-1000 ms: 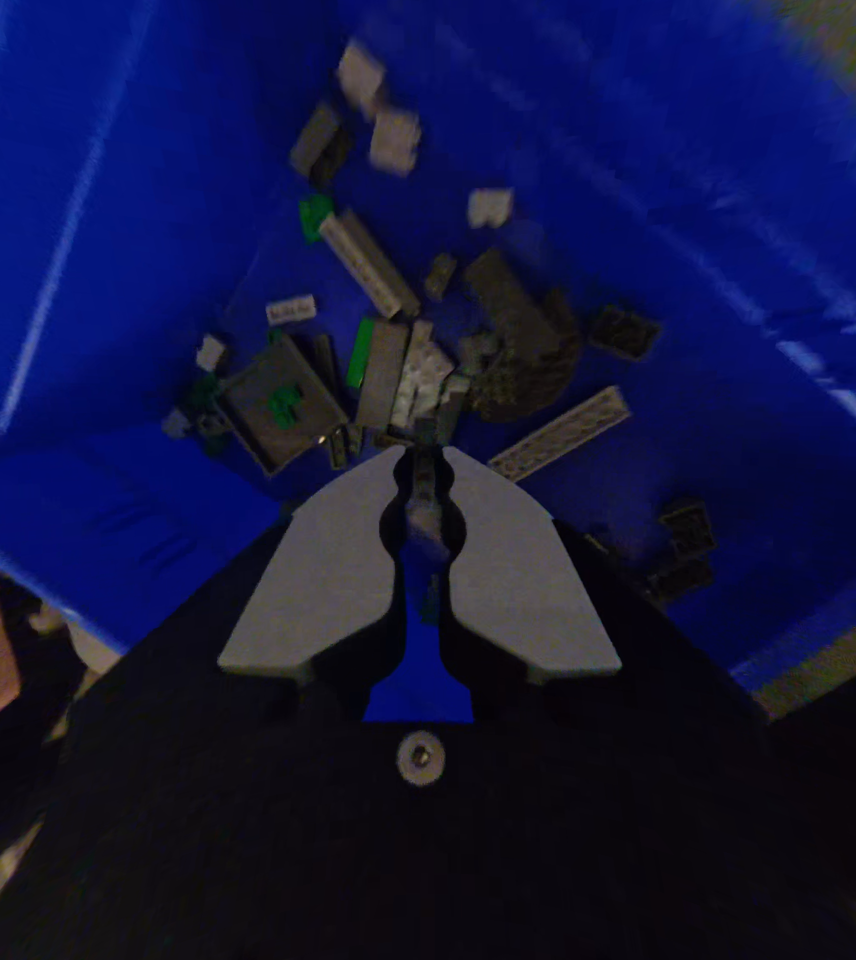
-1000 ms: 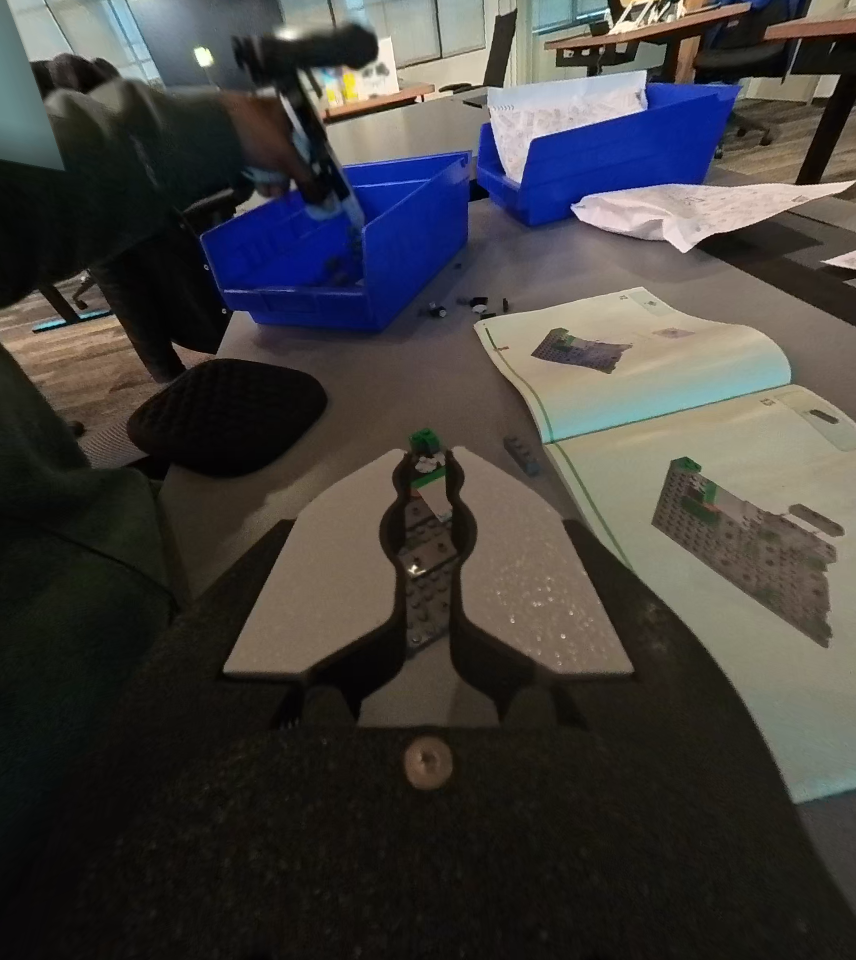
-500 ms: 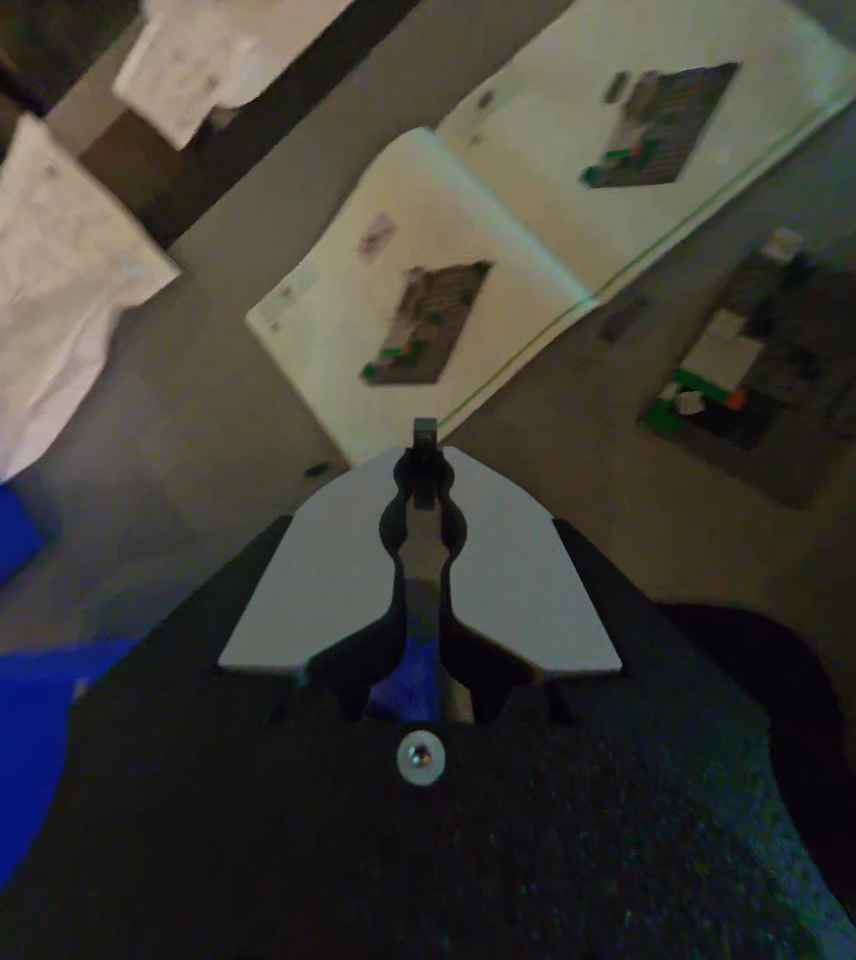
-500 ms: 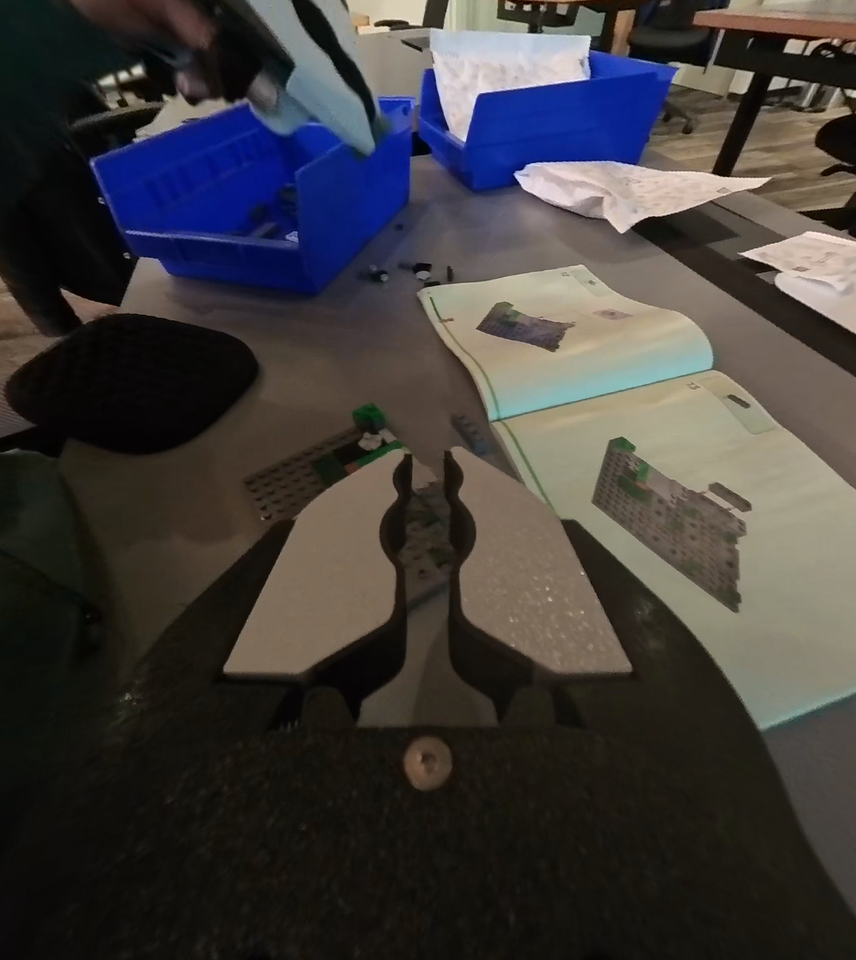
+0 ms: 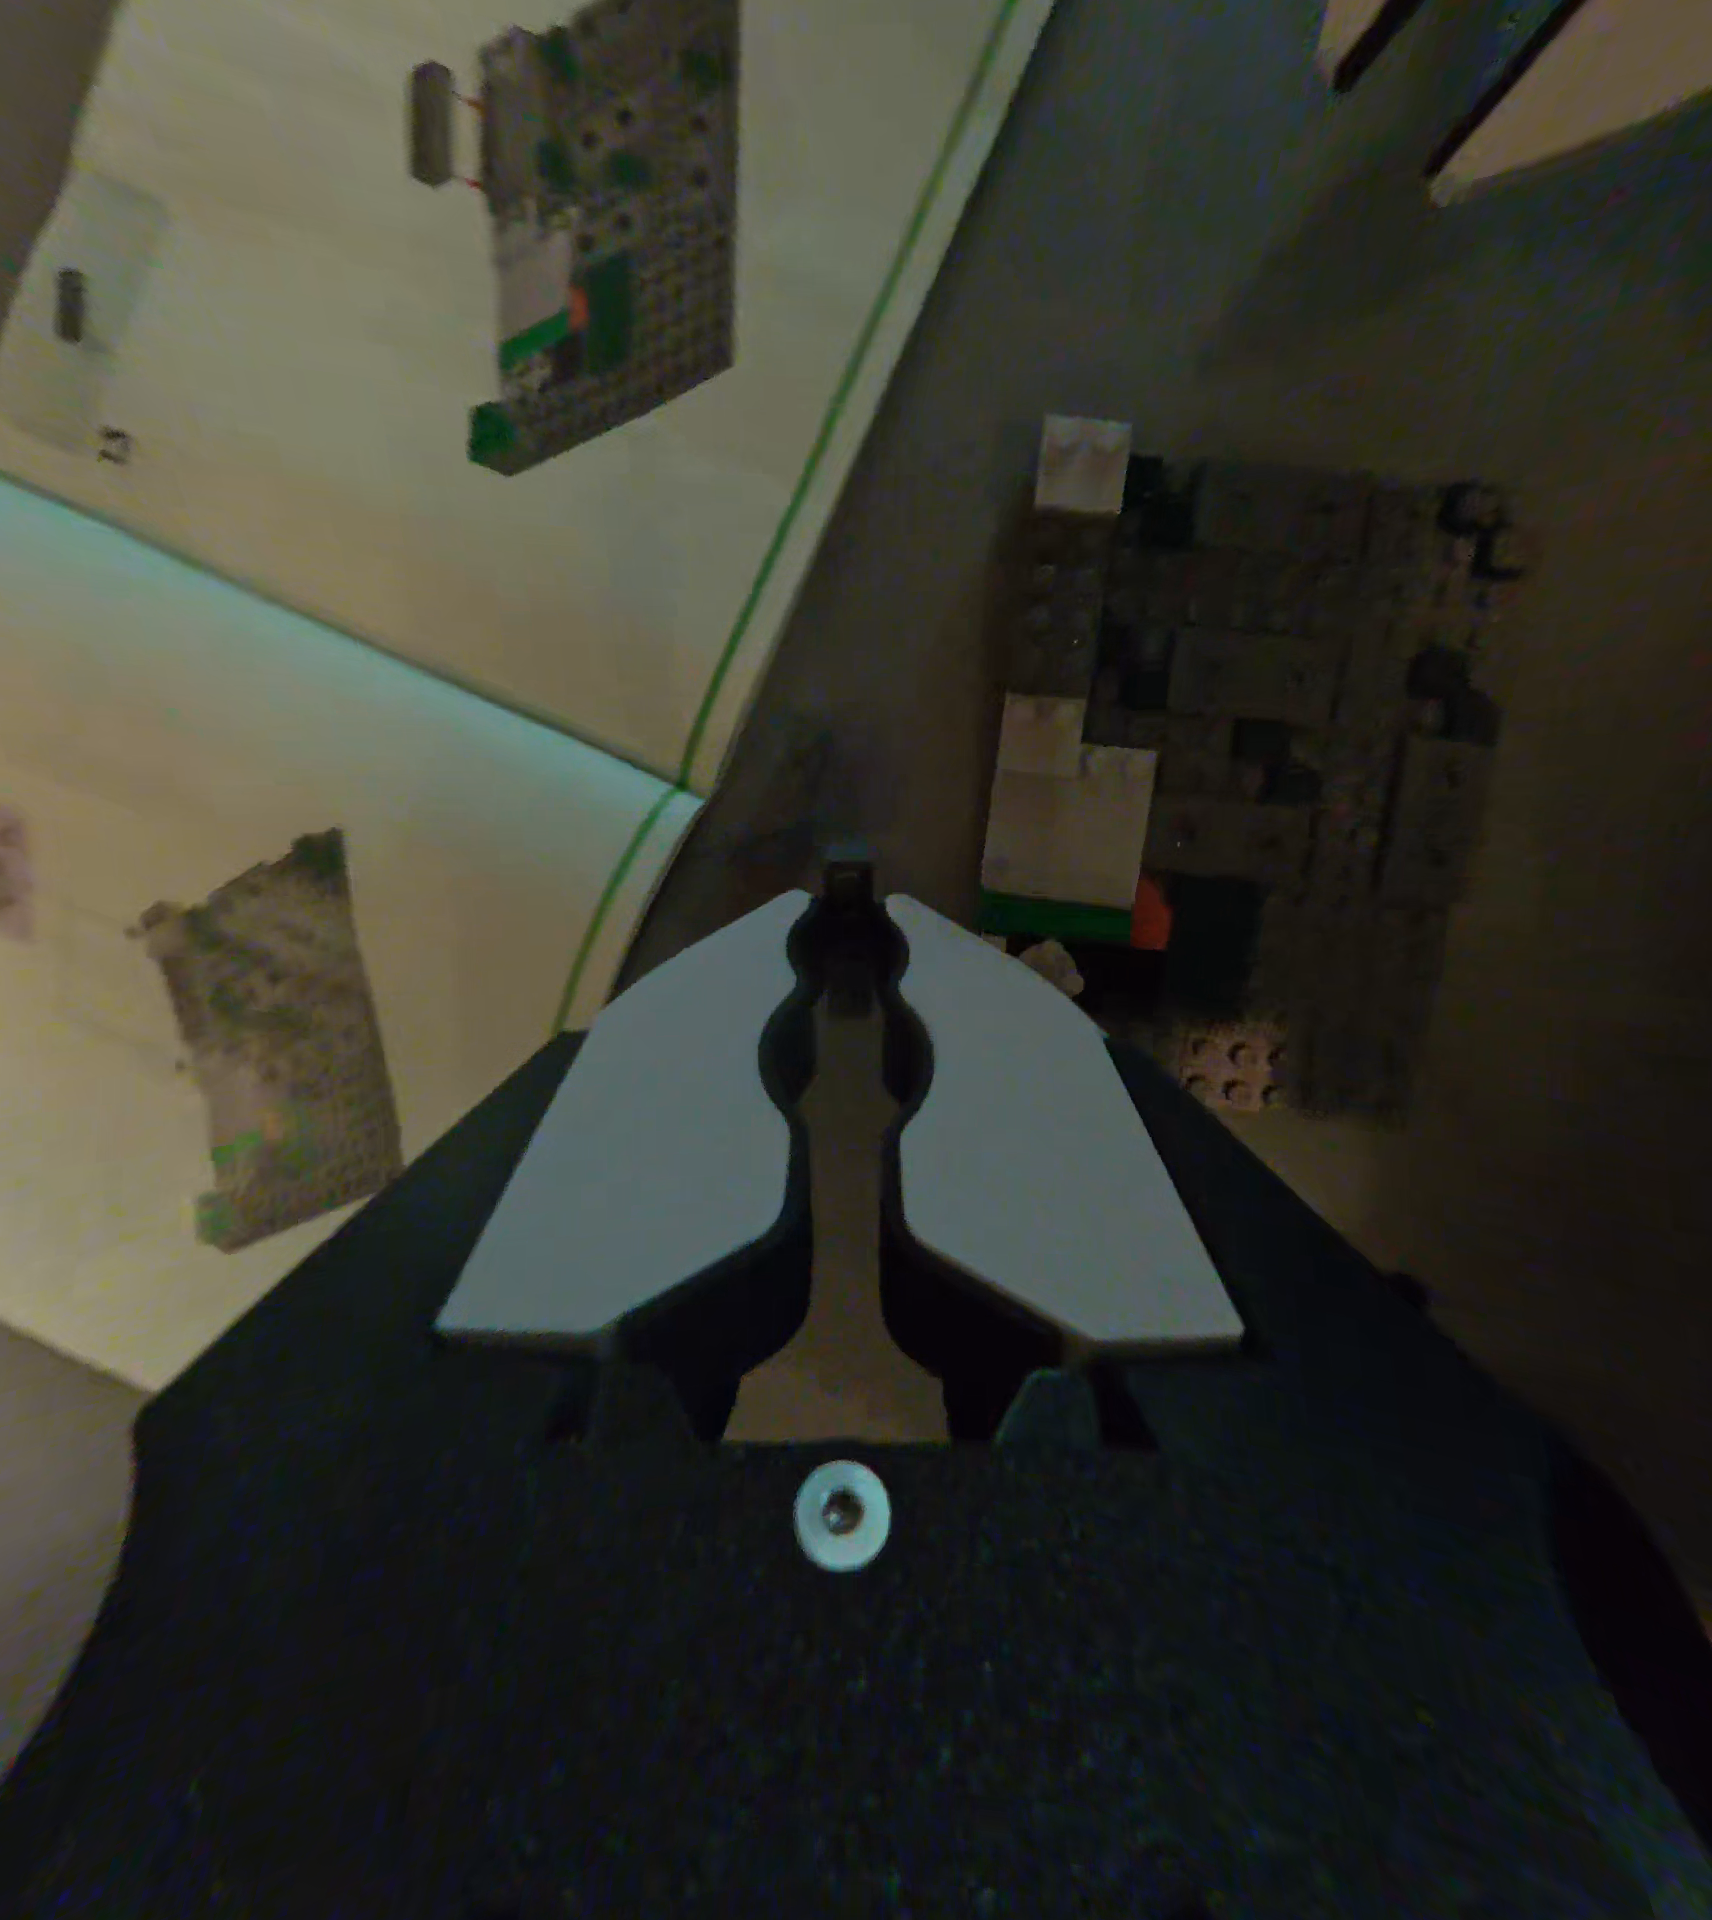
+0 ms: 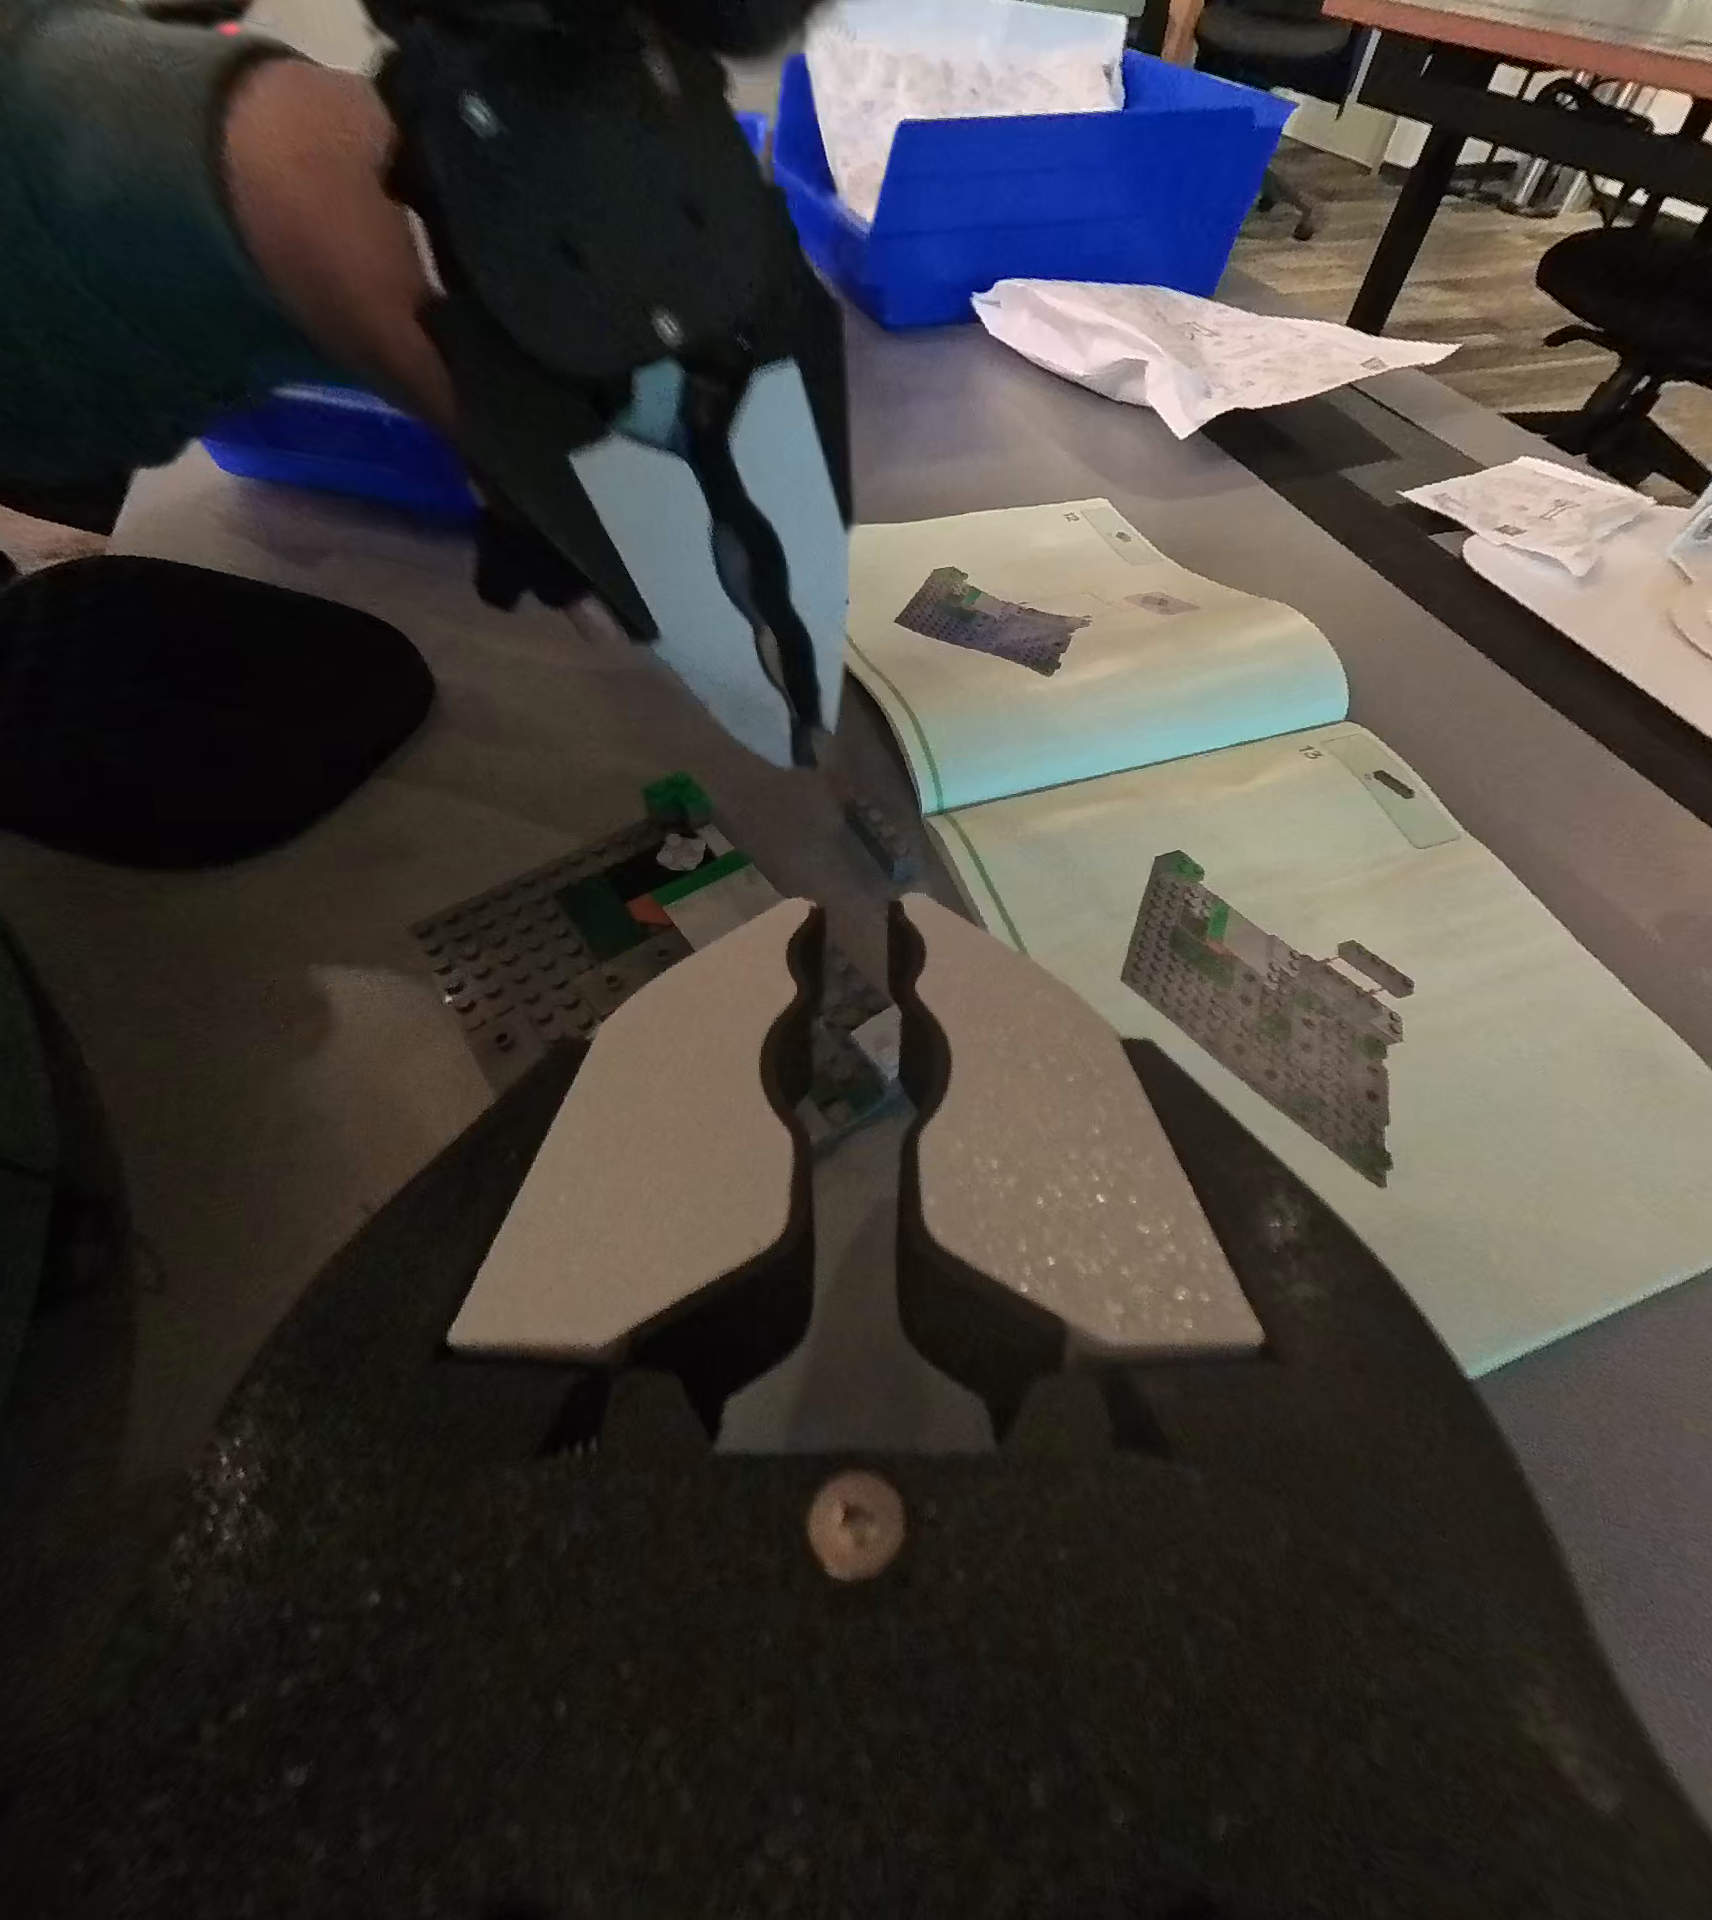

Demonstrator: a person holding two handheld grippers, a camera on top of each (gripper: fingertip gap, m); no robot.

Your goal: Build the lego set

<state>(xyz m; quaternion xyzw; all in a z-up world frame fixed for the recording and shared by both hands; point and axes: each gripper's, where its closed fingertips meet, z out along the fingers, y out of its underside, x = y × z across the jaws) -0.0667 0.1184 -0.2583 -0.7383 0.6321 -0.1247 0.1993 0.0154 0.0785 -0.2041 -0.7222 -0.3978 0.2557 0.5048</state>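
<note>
Left hand-held gripper (image 5: pixel 847 904) pinching a small dark brick (image 5: pixel 847 868) at the very tips, fingers (image 5: pixel 686 1122) nearly closed on it. Seen in the right wrist view as well (image 6: pixel 810 748), tilted down over the grey tabletop (image 6: pixel 312 1018), tips poised between the lego build (image 6: pixel 561 945) and the open instruction booklet (image 6: pixel 1247 935), apart from the surface. A loose grey brick (image 6: pixel 878 831) lying on the tabletop just beside the booklet's spine, below those tips.

Right hand-held gripper (image 6: pixel 852 914) with a narrow gap between its fingers (image 6: pixel 1060 1174), nothing gripped; hovering low over the near part of the lego build, part of the plate visible through the gap.

Lego build (image 5: pixel 1247 748): flat dark grey studded baseplate lying on the tabletop beside the booklet's edge, carrying grey, white and green bricks and one small orange-red piece; a green brick (image 6: pixel 675 795) standing at its far corner.

Toward the far edge of the tabletop, two blue bins (image 6: pixel 1039 187), the farther one holding crumpled paper; more paper sheets (image 6: pixel 1195 343) near it. A black chair cushion (image 6: pixel 145 707) off the left edge. A person's forearm (image 6: pixel 332 239) behind the left tool.
</note>
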